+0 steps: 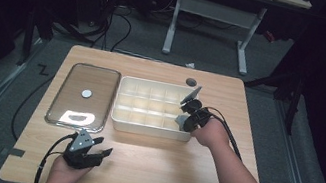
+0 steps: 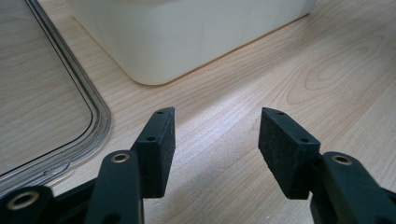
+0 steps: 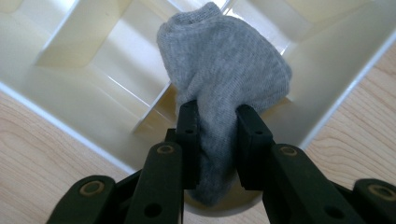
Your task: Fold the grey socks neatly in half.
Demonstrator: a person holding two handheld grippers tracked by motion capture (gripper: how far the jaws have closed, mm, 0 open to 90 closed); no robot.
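Dim room, lid (image 1: 83,95) glare, jaws blurry up close.

Right gripper (image 1: 186,116) holds grey sock (image 1: 181,121) over divided tray (image 1: 145,125) corner; left gripper (image 1: 94,151) rests on table (image 1: 162,167).

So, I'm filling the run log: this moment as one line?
right gripper shut on grey sock | over divided tray corner | left gripper open, empty

Lab, desk (image 1: 215,12), floor cables (image 1: 111,26)
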